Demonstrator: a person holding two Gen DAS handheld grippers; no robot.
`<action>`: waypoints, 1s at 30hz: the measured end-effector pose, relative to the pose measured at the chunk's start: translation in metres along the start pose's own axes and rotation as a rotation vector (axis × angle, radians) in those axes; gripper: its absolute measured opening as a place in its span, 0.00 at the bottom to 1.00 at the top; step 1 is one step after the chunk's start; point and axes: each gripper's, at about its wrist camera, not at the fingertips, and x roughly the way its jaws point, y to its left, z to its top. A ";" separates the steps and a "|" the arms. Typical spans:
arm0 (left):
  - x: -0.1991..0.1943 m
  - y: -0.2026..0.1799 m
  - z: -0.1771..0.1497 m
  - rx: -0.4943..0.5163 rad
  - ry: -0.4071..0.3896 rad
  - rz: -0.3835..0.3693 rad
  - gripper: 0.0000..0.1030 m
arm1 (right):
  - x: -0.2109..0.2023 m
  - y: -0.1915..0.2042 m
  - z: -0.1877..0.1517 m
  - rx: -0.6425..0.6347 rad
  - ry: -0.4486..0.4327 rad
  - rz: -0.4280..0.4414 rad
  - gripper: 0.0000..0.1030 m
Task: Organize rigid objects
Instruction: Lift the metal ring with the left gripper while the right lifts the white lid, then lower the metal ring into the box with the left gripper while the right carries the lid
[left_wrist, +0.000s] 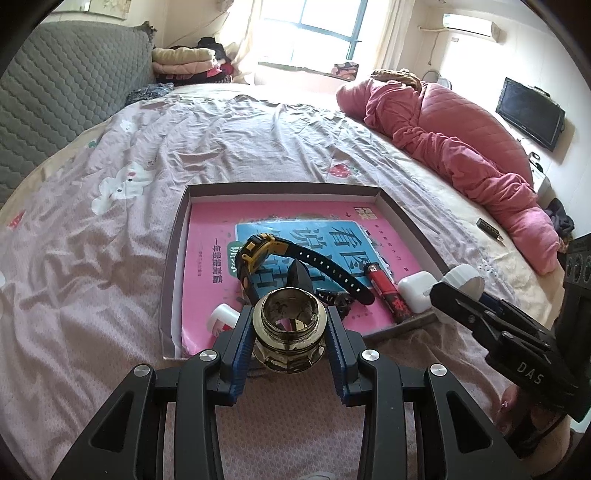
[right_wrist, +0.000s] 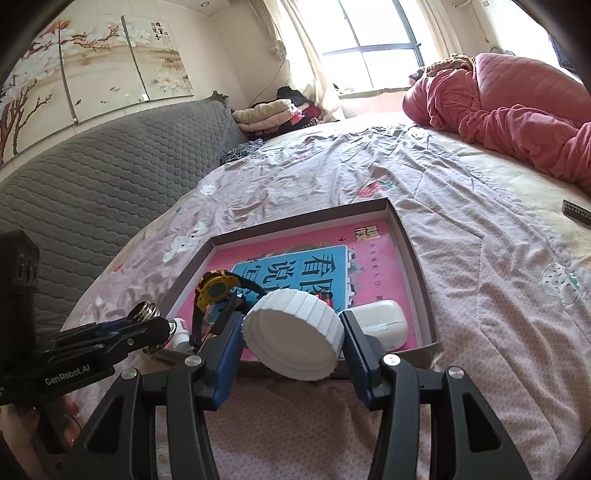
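Metal ring (left_wrist: 289, 325) btwn left tongs (left_wrist: 290, 330)

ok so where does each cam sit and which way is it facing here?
Left wrist: on the left hand-held gripper, looking down its fingers over the bed at the tray; it grips a metal ring; the right hand-held gripper shows at the right edge.
Right wrist: on the right hand-held gripper, same heading, gripping a white lid; the left hand-held gripper and a hand show at left.
Shared: tray, watch, pink book, window.
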 end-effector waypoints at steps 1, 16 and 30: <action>0.002 0.000 0.001 0.000 0.000 0.003 0.36 | -0.001 -0.001 0.001 0.003 -0.003 -0.002 0.50; 0.035 -0.005 0.015 0.026 0.023 0.019 0.37 | 0.004 0.000 0.012 -0.003 -0.010 0.000 0.50; 0.052 -0.001 0.019 0.041 0.051 0.042 0.36 | 0.015 0.002 0.017 -0.008 -0.005 0.014 0.50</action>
